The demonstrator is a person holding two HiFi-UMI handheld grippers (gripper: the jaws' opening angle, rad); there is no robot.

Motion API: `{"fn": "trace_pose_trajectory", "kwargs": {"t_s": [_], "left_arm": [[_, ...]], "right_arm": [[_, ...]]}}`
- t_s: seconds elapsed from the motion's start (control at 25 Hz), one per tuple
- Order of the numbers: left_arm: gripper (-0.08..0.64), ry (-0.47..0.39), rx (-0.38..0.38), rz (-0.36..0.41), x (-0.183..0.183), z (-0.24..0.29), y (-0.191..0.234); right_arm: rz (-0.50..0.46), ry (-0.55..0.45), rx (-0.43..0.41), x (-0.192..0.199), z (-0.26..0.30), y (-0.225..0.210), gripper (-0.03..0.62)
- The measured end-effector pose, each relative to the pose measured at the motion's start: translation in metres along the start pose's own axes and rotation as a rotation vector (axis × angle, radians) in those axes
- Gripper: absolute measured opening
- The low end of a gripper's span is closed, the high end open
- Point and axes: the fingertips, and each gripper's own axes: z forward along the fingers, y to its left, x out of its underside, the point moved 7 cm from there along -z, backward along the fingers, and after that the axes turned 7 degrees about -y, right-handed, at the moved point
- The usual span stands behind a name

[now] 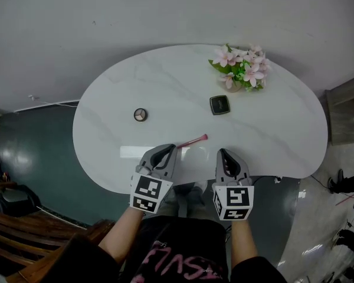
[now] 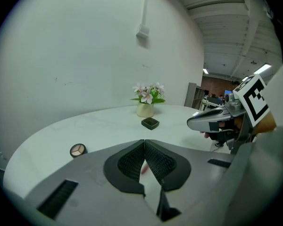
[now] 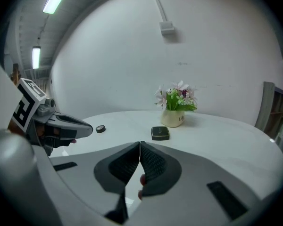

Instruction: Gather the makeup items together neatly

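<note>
I have both claws poised at the near edge of the white, marble-veined oval bench point(image 1: 106, 134); the left claw point(image 2: 144, 146) has its ribbed black pads pressed together with nothing between them, and the right claw point(image 3: 139, 147) is closed on nothing in the same way. So neither is ready to take anything yet. The makeup is scattered: the slim pink makeup brush point(image 1: 193, 141) lies slantwise on the bench just beyond the claw tips and between them, its thicker end toward the right; the small round eyeshadow compact with tan wedges point(image 1: 140, 114) sits further back on the left, well apart from the brush; the black square compact point(image 1: 220, 104) sits further back on the right, near the cream pot of pink flowers point(image 1: 242, 68). Judging by that spread, no gathering is done yet and I am at the approach to the first item, most likely the brush, since it is nearest. The next move calls for parting one claw's jaws, bringing it low over the brush handle and closing across its narrow width; the handle is thin and the bench top looks slick, so I expect it could skid or roll away. After that I would carry it toward one of the compacts.
</note>
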Motion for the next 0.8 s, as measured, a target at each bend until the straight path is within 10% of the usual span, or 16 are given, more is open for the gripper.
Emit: {"fn": "trace_pose_trajectory", "kwargs": {"t_s": [0.48,0.8], "left_arm": [[0.012,0.113,0.059,0.008,0.035,0.013,-0.004],[0.012,0.250,0.149,0.162,0.037,0.036,-0.010]], "right_arm": [[0.042,0.076,0.021,0.033,0.004,-0.003,0.063],[0.064,0.065,0.004,0.036,0.005,0.004,0.063]]}}
